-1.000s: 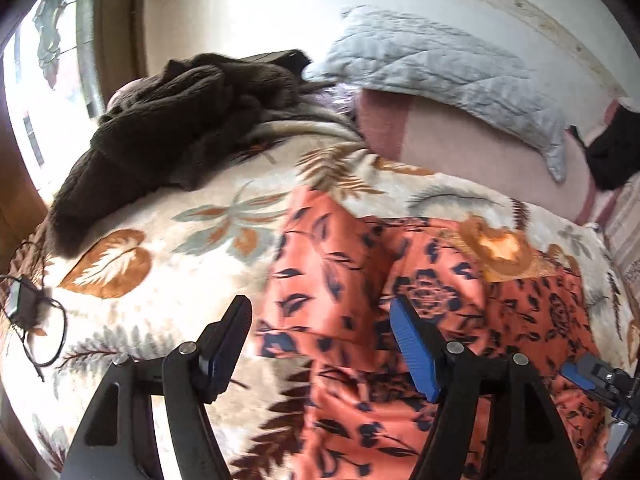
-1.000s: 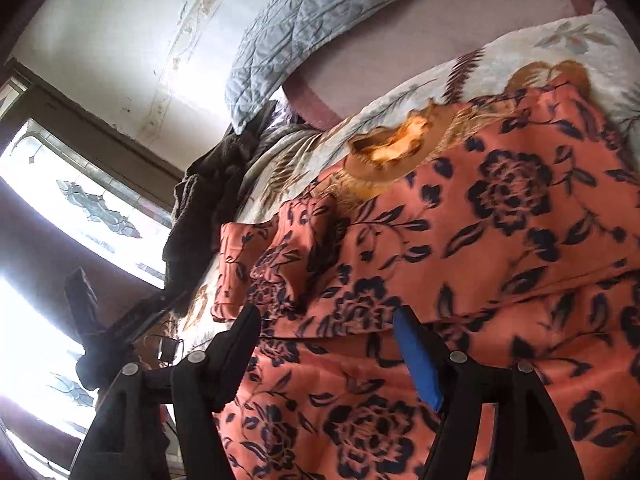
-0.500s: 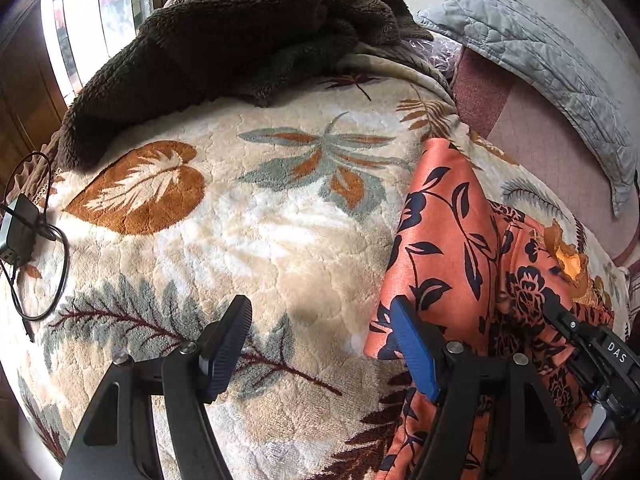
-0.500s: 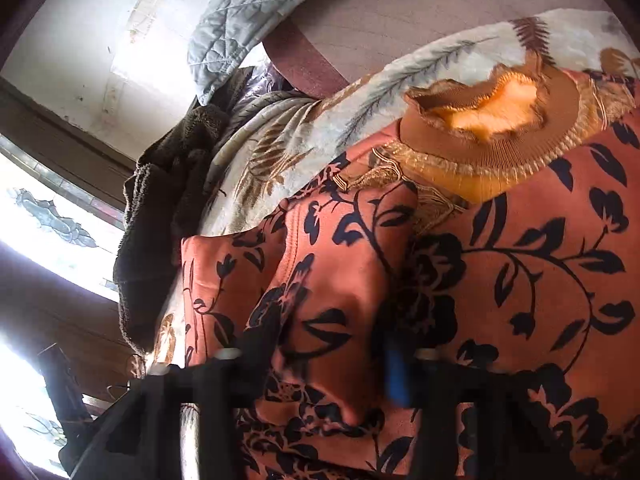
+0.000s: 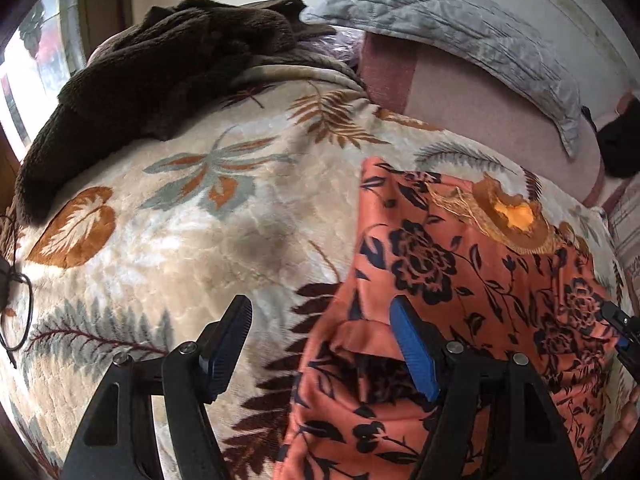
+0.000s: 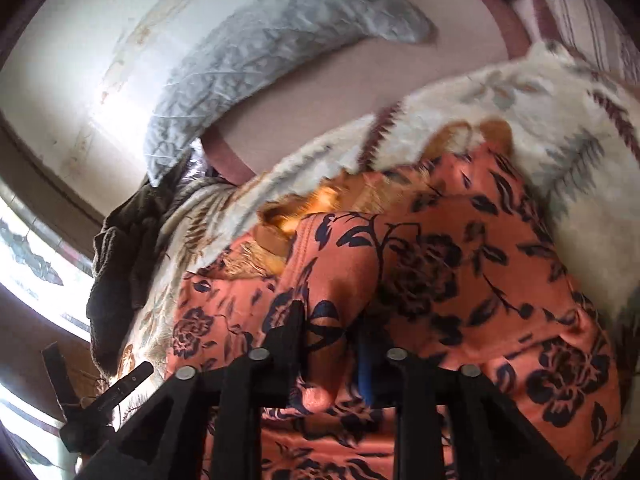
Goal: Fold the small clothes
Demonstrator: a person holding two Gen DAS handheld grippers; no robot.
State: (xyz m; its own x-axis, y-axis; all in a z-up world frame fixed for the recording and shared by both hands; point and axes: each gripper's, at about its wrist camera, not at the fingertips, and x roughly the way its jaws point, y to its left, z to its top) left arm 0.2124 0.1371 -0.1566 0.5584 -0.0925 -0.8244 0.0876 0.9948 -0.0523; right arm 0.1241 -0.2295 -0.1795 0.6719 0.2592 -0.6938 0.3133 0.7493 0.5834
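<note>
A home bedroom: a bed under a leaf-patterned fleece blanket (image 5: 208,240), a quilted grey pillow (image 5: 460,28), a window (image 6: 36,264).

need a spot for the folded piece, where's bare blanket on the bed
Free: the leaf-print blanket between the brown fleece and the orange floral garment, reaching to the open left gripper. Crowded: the garment's side, where the right gripper, jaws opening, has fabric between them.
</note>
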